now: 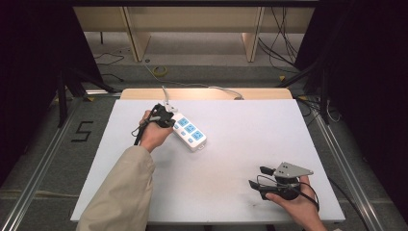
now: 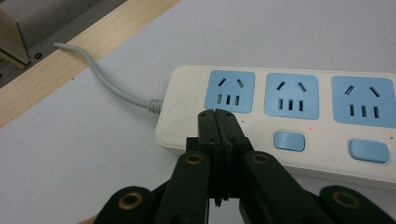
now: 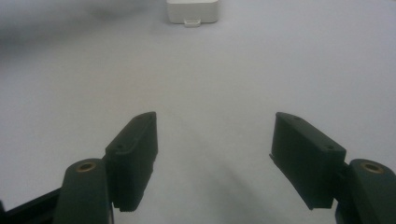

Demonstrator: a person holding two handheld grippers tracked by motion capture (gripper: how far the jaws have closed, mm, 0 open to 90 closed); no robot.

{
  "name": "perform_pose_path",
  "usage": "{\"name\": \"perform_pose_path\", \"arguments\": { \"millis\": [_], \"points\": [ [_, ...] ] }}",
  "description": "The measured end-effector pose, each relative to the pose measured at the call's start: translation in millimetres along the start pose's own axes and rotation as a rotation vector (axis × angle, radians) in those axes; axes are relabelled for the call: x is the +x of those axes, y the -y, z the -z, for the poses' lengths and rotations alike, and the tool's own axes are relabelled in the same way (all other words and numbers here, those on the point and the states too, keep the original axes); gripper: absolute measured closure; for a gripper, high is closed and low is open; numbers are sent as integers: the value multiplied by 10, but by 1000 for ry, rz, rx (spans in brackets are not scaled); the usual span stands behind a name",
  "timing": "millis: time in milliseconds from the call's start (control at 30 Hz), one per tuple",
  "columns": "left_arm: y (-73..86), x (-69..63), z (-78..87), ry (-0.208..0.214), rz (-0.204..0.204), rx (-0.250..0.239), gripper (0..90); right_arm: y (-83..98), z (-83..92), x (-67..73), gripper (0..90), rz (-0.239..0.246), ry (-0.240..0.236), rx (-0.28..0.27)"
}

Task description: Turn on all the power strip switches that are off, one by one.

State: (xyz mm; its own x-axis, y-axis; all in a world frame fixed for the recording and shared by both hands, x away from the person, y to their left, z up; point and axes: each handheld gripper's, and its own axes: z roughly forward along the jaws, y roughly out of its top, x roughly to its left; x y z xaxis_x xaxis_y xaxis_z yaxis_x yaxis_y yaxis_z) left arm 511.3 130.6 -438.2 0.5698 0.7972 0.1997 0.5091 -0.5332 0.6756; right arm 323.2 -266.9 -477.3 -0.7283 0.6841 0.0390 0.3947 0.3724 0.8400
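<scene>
Power strip [image 2: 280, 112] lies toward the back left of the white table [image 1: 231, 192], left gripper [image 2: 218, 114] clenched empty, tips over its first switch, right gripper [image 3: 215, 158] released well apart; an off-centre press could skid the strip
</scene>
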Motion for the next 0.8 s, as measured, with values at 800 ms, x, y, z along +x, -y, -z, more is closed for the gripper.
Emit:
{"name": "perform_pose_path", "arguments": {
  "millis": [800],
  "points": [
    [-13, -26, -181, 6, -35, 22, 899, 0, -5, -1, 324, -4, -1, 2]
  ]
}}
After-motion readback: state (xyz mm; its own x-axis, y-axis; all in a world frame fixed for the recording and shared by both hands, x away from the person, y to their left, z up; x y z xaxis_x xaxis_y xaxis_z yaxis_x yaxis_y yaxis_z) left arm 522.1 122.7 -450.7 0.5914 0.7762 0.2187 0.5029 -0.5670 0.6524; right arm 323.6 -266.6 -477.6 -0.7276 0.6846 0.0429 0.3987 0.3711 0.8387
